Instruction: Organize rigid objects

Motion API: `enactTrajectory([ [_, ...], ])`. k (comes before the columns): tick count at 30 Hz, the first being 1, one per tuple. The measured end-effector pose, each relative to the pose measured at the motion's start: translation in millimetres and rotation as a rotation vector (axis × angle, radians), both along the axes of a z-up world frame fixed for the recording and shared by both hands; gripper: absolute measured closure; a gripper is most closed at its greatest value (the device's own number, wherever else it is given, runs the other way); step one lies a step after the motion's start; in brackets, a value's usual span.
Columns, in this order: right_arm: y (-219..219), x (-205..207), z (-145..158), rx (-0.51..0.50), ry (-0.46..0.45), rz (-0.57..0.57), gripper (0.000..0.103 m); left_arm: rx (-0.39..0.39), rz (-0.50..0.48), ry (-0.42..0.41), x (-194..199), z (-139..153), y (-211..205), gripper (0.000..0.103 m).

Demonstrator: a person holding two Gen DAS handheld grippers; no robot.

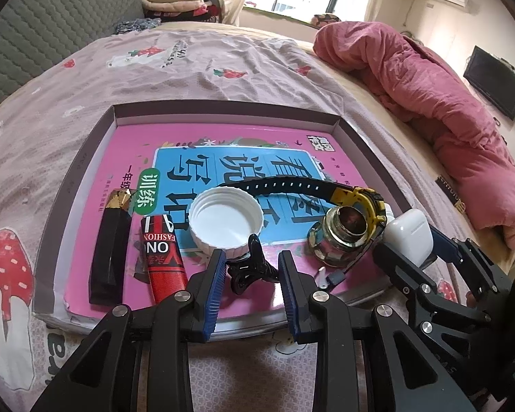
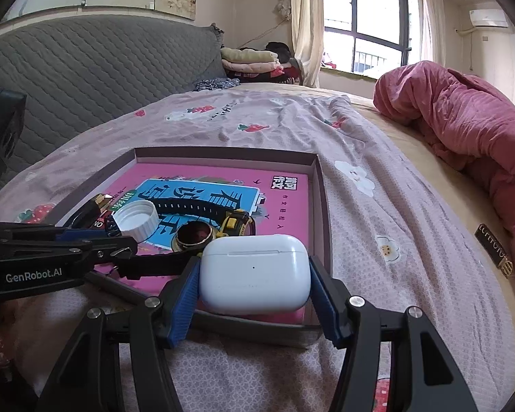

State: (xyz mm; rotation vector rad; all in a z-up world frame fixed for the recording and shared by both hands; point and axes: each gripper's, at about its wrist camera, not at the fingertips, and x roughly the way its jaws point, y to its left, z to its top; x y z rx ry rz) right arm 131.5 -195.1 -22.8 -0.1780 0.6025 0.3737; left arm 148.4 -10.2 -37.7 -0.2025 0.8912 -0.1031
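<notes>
My right hand-held gripper [image 2: 254, 305] holds the white earbud case [image 2: 254, 273] between its blue pads, just over the near right corner of the shallow box [image 2: 321, 206] on the bed [image 2: 412, 240]. My left hand-held gripper [image 1: 252, 292] stands partly open with a black hair clip [image 1: 252, 267] between its pads; I can't tell whether they press on it.

My worry is the case: it is smooth and rounded, so I judge it could squirt out if I tilt or loosen unevenly. Setting it down blind could also knock the glass jar [image 1: 340, 237] or the yellow watch [image 1: 360, 199] just beside it. The two grippers sit close together at the box's near edge, so a careless swing could clash them.

The box wall rises close on the right. Open room lies on the far half of the pink book [image 1: 223, 140]; the near half is crowded by the white cap [image 1: 226, 219], red tube [image 1: 163, 257] and black bar [image 1: 111, 250].
</notes>
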Motion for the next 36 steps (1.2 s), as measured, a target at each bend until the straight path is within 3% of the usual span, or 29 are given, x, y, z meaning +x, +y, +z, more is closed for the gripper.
enactTrajectory([
  [22, 0.1, -1.4, 2.5, -0.001, -0.003, -0.012, 0.043, -0.003, 0.004, 0.008, -1.5, 2.0, 0.0, 0.07],
  [28, 2.2, -8.1, 9.1, 0.002, -0.037, 0.003, 0.043, -0.01, 0.014, 0.0, -4.0, 3.9, 2.4, 0.06],
  [36, 7.4, -17.4, 15.2, -0.016, -0.061, 0.006, 0.043, -0.004, 0.033, -0.019, -10.0, 13.3, 8.5, 0.056],
])
